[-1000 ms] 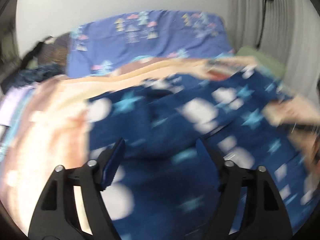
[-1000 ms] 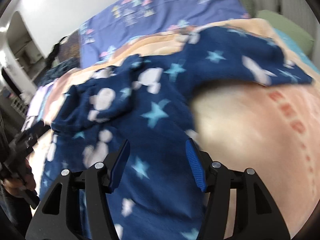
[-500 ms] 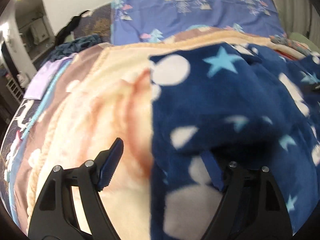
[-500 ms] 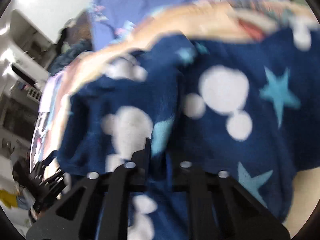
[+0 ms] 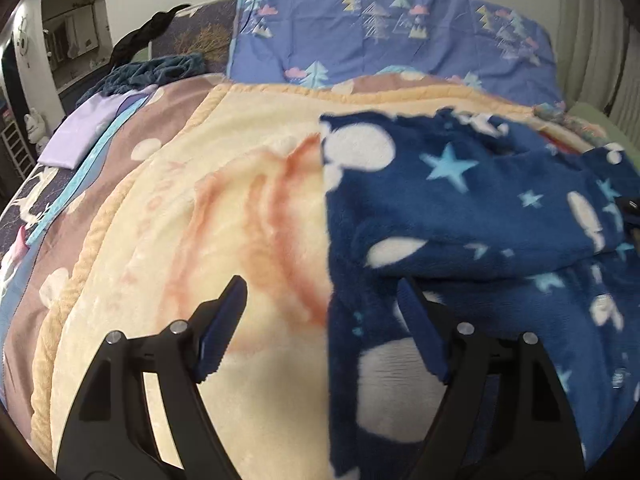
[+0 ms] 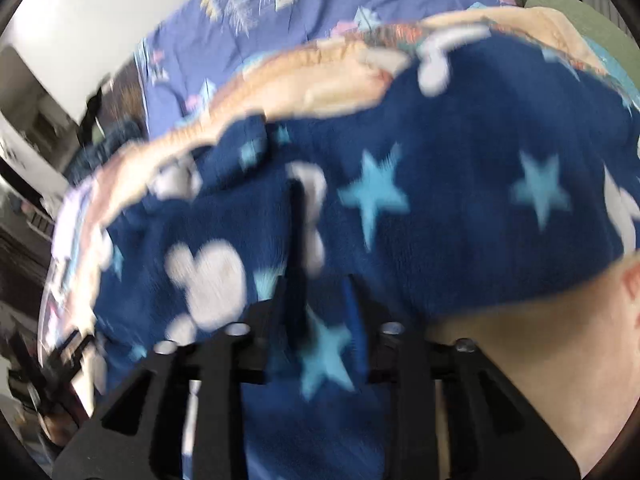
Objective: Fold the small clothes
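A: Which step is in hand, and where is the garment?

B: Judged from the frames, a fold is being laid. The navy fleece garment (image 5: pixel 460 216) lies on the cream blanket (image 5: pixel 224 216) of the bed, at 1 to 5 o'clock in the left wrist view. One layer is doubled over the lower one, with a fold edge running across toward 3 o'clock.

A: State of the left tongs?

B: The left tongs (image 5: pixel 322 300) stand wide apart and grip nothing. The left finger is over bare blanket at 7 o'clock. The right finger is over fleece at 5 o'clock, so the garment's straight edge runs between them.

A: And the right tongs?

B: The right tongs (image 6: pixel 318 292) are opening. Fleece sits between the fingers, but the frame is blurred, and the pads appear to be parting from it.

A: Pose of both hands?

B: Both tongs point steeply down over the bed, toward the blue pillow (image 5: pixel 384 28) at 12 o'clock.

A: What does the next move call for?

B: Probably clearing the right tongs from the cloth, then pressing the doubled layer flat or taking a fresh edge for a second fold
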